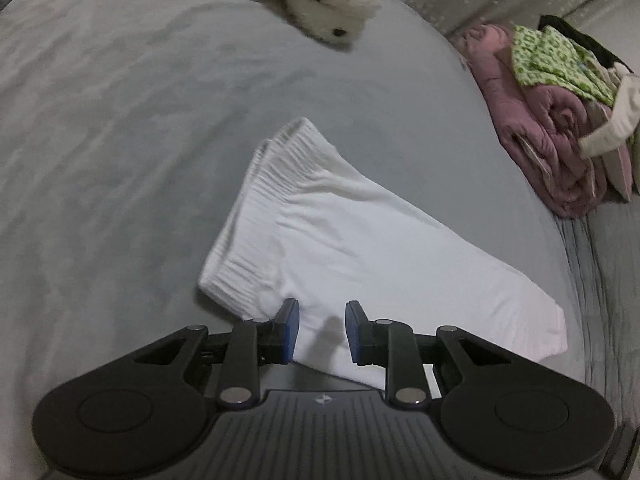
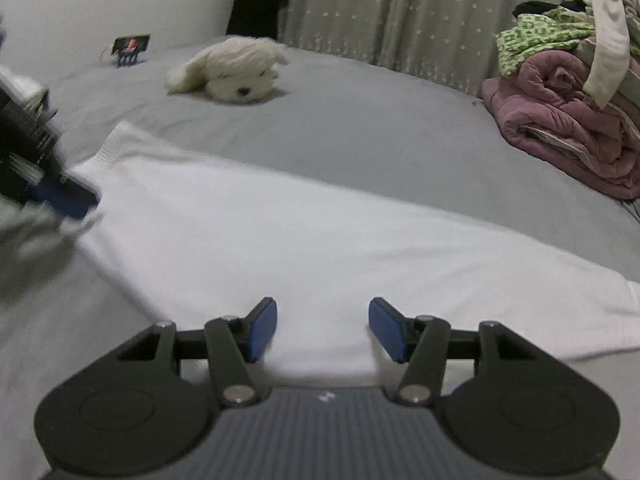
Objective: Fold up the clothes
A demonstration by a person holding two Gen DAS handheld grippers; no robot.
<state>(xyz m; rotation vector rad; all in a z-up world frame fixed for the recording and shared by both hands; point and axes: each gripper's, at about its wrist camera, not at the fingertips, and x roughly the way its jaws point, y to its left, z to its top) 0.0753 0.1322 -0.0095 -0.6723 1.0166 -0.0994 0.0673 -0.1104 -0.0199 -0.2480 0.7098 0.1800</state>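
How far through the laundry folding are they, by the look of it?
Partly. The white garment lies folded over and flat on the grey bed. Nothing is in hand: the left gripper and right gripper both hover over it, jaws apart, empty. Left: possibly another fold, plus the heap of clothes.

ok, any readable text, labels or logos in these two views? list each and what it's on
No readable words or numbers in either view.
Left gripper body: small white emblem, no letters legible.
Right gripper body: same emblem, blurred.
Phone on the bed: lit screen, too small to read.
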